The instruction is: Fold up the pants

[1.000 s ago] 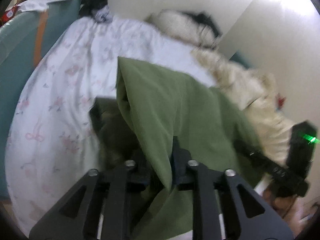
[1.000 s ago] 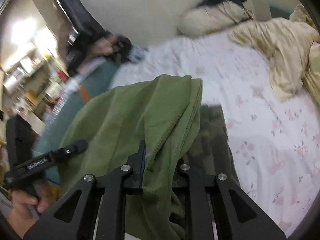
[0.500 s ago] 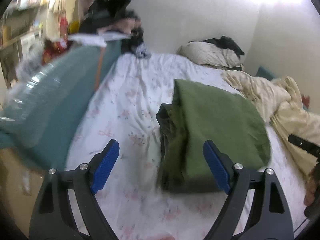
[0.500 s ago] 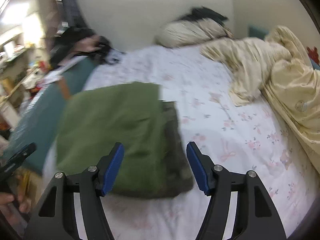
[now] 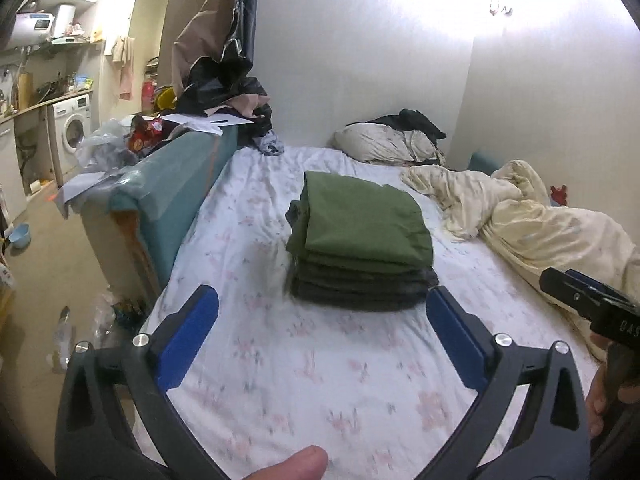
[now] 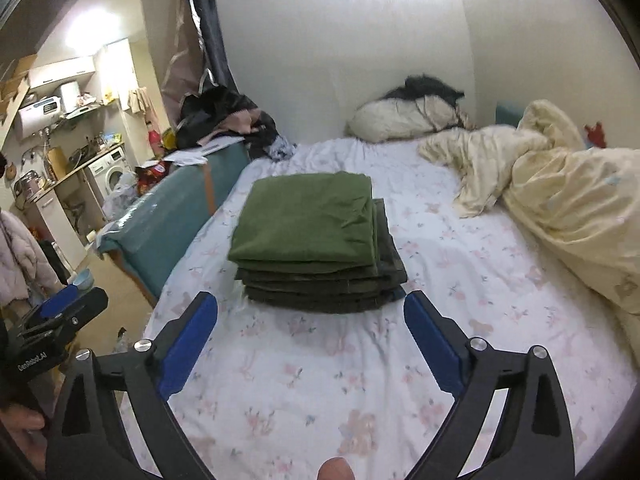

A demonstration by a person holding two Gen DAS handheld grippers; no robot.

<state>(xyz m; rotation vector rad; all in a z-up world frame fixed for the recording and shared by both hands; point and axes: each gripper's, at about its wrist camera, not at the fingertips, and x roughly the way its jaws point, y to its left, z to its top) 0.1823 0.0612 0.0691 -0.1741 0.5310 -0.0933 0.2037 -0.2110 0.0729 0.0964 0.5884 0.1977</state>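
Folded green pants lie on top of a stack of darker folded clothes on the floral bed sheet; the pants also show in the right wrist view. My left gripper is open and empty, held back from the stack's near edge. My right gripper is open and empty, also short of the stack. The right gripper shows at the right edge of the left wrist view; the left gripper shows at the left edge of the right wrist view.
A crumpled cream duvet covers the bed's right side. A pillow with dark clothes lies at the head. A teal sofa arm with clutter borders the bed's left edge. A washing machine stands far left.
Both grippers let go of the green pants, opened and drew back. The pants now lie folded flat on the stack.
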